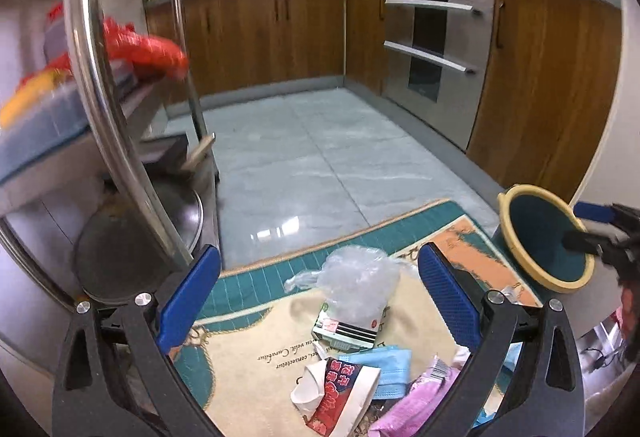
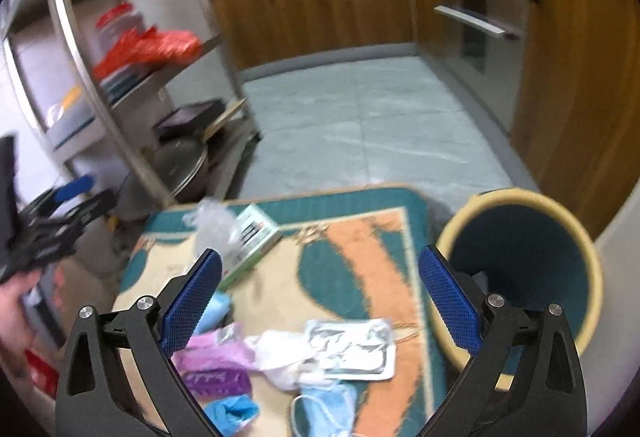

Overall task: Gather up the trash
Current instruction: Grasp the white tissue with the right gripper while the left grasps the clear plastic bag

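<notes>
Both grippers, left [image 1: 320, 293] and right [image 2: 320, 297], hang over the rug [image 2: 356, 237] with fingers spread wide, holding nothing. Trash's scattered there: plastic bag [image 1: 360, 277], face mask [image 2: 328, 409], foil wrapper [image 2: 352, 347], right beside the bin [image 2: 520, 273].

Pink wrapper [image 1: 416, 403]: lying partly hidden behind a gripper finger.
Shelf goods [image 2: 148, 45]: blurring past recognition.
Bin [image 2: 520, 269]: hiding its lower wall behind a finger.
</notes>
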Tool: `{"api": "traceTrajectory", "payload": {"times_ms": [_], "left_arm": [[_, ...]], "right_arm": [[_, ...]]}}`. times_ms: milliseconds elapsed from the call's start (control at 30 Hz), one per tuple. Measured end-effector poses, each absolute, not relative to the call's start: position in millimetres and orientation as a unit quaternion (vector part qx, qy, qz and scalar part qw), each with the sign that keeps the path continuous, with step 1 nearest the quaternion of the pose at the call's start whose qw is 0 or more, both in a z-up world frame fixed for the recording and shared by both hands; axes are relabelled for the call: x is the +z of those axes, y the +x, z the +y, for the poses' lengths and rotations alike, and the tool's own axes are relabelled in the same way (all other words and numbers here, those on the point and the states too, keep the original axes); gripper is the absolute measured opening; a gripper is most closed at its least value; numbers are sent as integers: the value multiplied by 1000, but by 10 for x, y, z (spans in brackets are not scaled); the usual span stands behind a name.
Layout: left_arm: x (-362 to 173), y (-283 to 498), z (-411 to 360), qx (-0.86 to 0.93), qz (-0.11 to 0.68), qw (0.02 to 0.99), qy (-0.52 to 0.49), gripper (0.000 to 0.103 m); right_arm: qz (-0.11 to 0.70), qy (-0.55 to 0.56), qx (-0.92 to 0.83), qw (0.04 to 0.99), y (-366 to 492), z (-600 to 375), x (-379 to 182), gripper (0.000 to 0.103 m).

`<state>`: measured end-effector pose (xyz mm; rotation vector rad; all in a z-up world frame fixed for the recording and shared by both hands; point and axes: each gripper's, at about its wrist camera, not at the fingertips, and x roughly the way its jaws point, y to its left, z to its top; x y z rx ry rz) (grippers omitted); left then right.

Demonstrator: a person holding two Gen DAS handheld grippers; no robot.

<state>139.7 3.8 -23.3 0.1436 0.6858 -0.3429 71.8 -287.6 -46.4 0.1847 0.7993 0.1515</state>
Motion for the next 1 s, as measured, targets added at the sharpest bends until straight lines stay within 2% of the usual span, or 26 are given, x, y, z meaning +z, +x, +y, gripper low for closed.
{"api": "traceTrajectory", "payload": {"times_ms": [233, 333, 400, 567, 600, 733, 767, 800, 867, 900, 967, 1000], "left_arm": [[-375, 1572, -115, -194, 355, 913, 50, 97], [-499, 1613, -189, -196, 370, 906, 54, 97], [-594, 1653, -236, -196, 386, 900, 58, 92], [-847, 1744, -407, -200, 418, 883, 69, 78], [-895, 1759, -449, -204, 423, 880, 72, 78], [-1067, 1826, -572, -211, 439, 870, 77, 78], [-1116, 1847, -594, -210, 445, 867, 80, 78], [-1178, 1871, -617, -206, 453, 863, 89, 77], [-1298, 1899, -651, -198, 471, 852, 110, 61], [-1345, 1897, -659, -202, 480, 846, 114, 47], [-1360, 1873, -681, -201, 477, 846, 129, 40], [-1356, 1869, -670, -205, 476, 845, 128, 30]], "right_arm": [[458, 23, 143, 877, 742, -2492, -982, 95], [491, -8, 160, 856, 758, -2354, -1222, 91], [512, -24, 165, 842, 775, -2297, -1342, 77], [555, -25, 175, 813, 783, -2239, -1548, 58], [559, -27, 175, 810, 786, -2222, -1589, 53], [566, -20, 184, 803, 810, -2179, -1648, 46], [568, -16, 191, 800, 812, -2164, -1655, 36], [569, -15, 196, 799, 812, -2150, -1650, 31], [565, -17, 205, 799, 804, -2121, -1625, 25], [562, -18, 209, 800, 798, -2117, -1609, 24], [558, -17, 218, 801, 800, -2125, -1579, 23], [557, -15, 220, 801, 807, -2137, -1565, 22]]}}
